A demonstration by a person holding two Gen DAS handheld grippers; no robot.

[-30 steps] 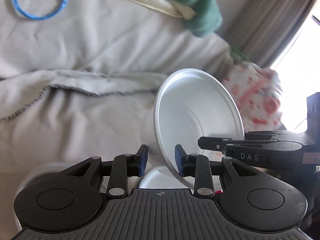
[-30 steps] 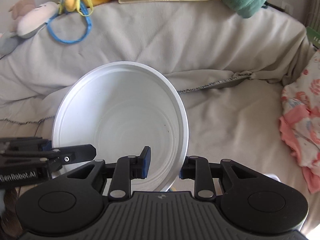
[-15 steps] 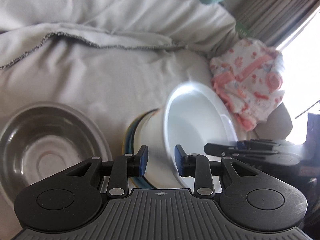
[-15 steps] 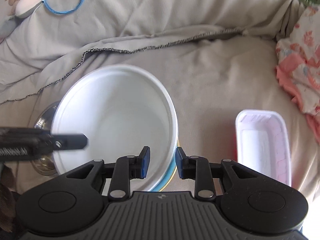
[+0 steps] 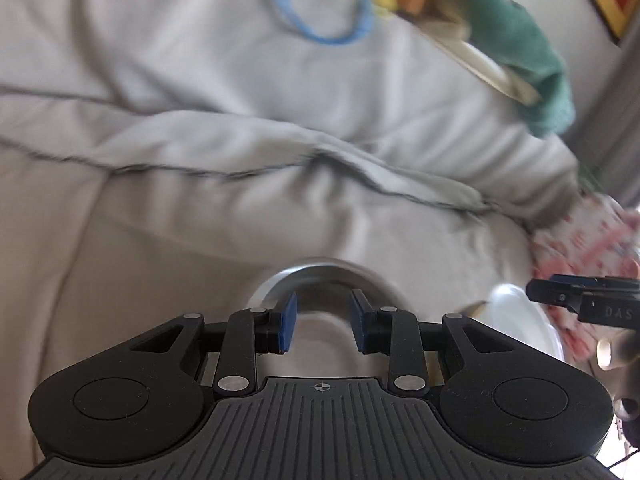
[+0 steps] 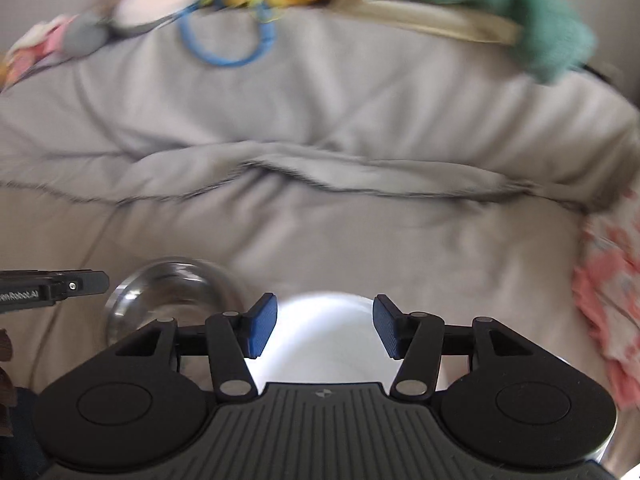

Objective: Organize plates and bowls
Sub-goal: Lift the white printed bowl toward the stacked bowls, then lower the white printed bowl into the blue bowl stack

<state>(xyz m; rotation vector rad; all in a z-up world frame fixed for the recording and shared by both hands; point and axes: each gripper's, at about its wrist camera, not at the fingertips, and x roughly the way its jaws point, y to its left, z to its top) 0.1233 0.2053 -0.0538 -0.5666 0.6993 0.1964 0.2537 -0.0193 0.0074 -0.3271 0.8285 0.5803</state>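
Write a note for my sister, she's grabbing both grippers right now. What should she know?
Left gripper: jaws apart, holding nothing, aimed at the shiny round steel bowl on the grey blanket.
Right gripper: jaws opening, nothing pinched; the round white plastic bowl lies just under it, right of the steel bowl.
Done: the white bowl looks set down and let go.
Left: the steel bowl sits by itself, so it probably gets picked up next and stacked with the white one. What is under the white bowl cannot be seen now.

Both wrist views face bed [image 5: 200,240], sharing steel bowl [image 6: 172,284].
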